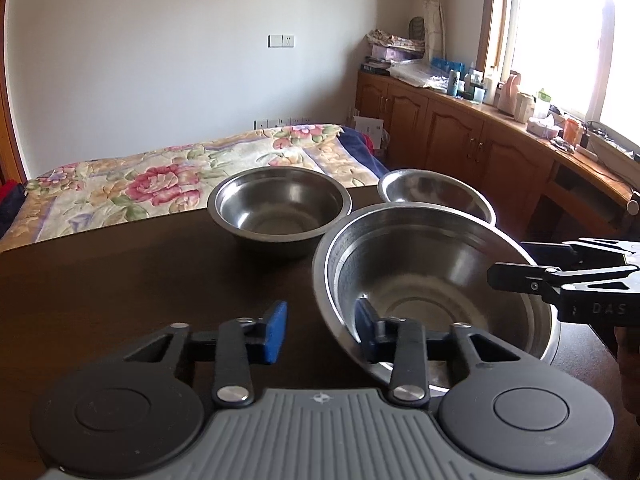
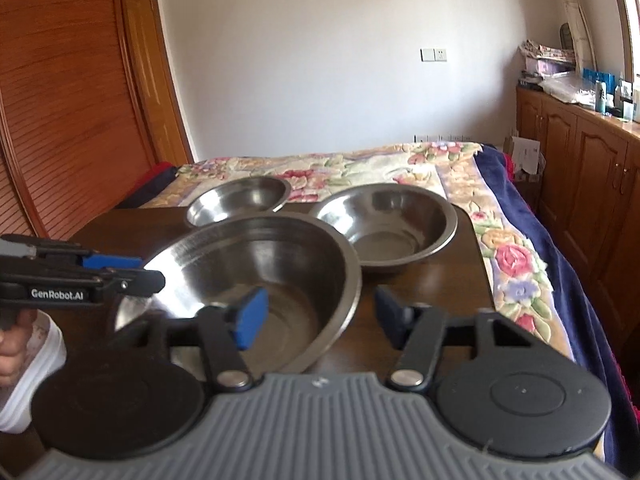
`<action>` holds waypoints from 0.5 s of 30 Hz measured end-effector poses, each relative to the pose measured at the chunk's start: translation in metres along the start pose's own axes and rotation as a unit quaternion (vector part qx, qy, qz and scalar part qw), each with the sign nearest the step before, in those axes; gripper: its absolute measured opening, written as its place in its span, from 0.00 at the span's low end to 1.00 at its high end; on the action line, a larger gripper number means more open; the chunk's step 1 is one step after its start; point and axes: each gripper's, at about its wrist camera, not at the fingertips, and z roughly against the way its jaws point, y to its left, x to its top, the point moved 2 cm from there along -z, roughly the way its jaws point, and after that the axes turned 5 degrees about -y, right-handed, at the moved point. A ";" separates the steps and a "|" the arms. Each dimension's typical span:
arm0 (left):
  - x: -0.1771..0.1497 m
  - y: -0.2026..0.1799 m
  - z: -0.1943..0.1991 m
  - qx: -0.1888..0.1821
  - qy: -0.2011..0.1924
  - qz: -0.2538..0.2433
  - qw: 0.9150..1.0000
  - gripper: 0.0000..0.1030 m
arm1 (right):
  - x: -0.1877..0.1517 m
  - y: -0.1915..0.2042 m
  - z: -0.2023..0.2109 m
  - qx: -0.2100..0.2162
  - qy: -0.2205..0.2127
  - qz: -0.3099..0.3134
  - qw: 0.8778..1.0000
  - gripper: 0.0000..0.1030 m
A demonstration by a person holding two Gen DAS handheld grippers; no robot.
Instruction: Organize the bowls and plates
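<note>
Through the left wrist view, the left tongs (image 1: 320,330) stand wide open with the near rim of the large steel bowl (image 1: 436,280) between their blue pads, one pad inside the bowl and one outside; they grip nothing yet. The bowl looks thin, stiff and light, with a polished, slippery skin, so the rolled rim is the likeliest place to take hold; it would ring and slide rather than break. Behind it on the dark wooden surface (image 1: 140,280) sit a medium bowl (image 1: 280,212) to the left and a smaller bowl (image 1: 436,196) to the right, the latter just behind the big one. The right tongs (image 1: 516,268) reach in from the right edge at the big bowl's far side; from this side view I cannot tell how they stand. Beyond lie a bed with a floral cover (image 1: 160,176), wooden cabinets (image 1: 460,136) cluttered on top, and a bright window. Through the right wrist view, the right tongs (image 2: 316,320) are likewise wide open across the large bowl's (image 2: 256,276) rim, empty. The left tongs (image 2: 132,270) come in at its left rim, a hand (image 2: 12,344) behind them. The other two bowls sit farther back, near the surface's far edge by the bed; a slatted wooden door (image 2: 60,120) fills the left.
</note>
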 end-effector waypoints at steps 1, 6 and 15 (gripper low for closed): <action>0.000 0.000 0.000 -0.002 0.002 0.002 1.000 0.57 | -0.001 0.000 0.000 0.001 0.002 -0.001 1.000 0.53; 0.000 0.001 -0.003 -0.018 0.011 0.015 1.000 0.50 | -0.003 0.001 -0.002 0.007 0.014 -0.009 1.000 0.38; -0.002 0.003 0.002 -0.022 0.019 0.030 0.999 0.46 | -0.005 0.000 -0.001 0.009 0.022 -0.032 0.999 0.24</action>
